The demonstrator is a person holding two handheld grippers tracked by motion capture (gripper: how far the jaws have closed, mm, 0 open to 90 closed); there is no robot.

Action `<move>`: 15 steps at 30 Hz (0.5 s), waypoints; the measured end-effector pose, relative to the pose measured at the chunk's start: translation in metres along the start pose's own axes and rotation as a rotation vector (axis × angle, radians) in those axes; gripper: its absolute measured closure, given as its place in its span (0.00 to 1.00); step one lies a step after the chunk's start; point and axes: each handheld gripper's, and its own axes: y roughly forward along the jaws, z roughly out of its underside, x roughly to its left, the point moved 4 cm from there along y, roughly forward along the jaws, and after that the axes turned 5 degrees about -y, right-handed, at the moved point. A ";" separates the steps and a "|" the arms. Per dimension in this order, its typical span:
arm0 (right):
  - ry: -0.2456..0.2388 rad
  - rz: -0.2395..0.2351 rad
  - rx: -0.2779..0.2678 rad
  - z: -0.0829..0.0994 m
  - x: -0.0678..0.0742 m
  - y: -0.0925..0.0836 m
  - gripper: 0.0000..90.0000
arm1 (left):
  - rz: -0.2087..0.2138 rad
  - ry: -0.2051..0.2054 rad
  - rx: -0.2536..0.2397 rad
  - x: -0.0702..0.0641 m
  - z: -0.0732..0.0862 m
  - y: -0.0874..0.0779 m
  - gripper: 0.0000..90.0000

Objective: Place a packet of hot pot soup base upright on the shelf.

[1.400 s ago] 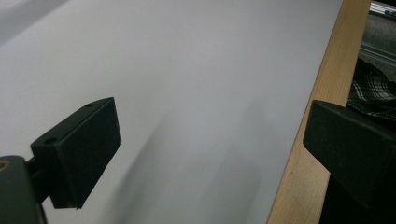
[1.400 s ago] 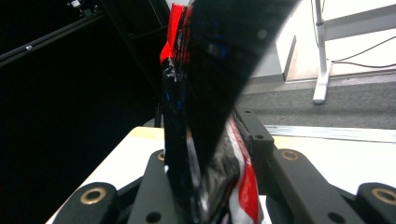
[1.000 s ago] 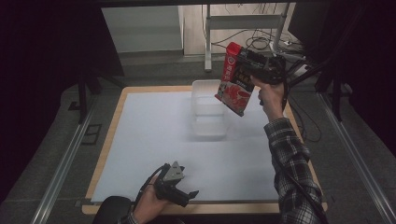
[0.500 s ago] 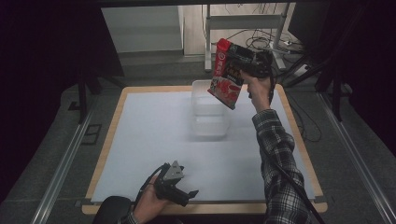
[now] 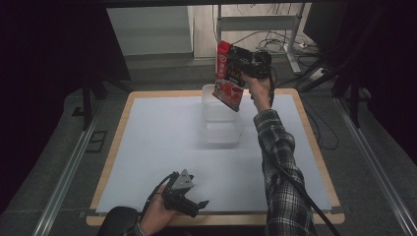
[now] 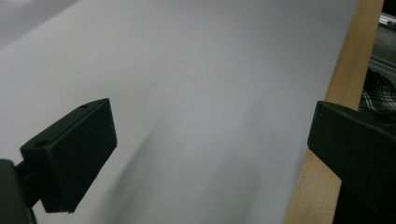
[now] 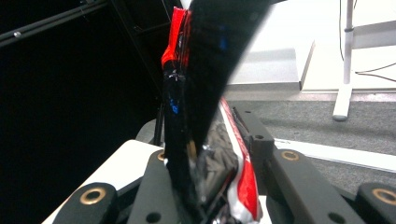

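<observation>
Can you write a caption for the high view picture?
Right gripper holds a red snack packet above a clear tub; left gripper rests open near the table's front edge.

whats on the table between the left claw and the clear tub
Nothing. In the high view, the stretch of white mat between the left claw near the front edge and the clear tub is bare. The left gripper view shows bare mat too.

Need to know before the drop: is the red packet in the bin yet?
Out. The right gripper holds the red packet in the air above the clear bin.
</observation>
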 end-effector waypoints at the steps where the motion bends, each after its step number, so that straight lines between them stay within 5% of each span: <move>1: 0.000 0.000 0.000 0.000 0.000 0.000 0.81 | 0.001 0.002 0.001 0.000 0.000 0.000 0.01; 15: -0.080 -0.017 0.061 0.030 0.014 0.040 0.80 | 0.001 0.007 0.001 -0.001 0.000 0.000 0.01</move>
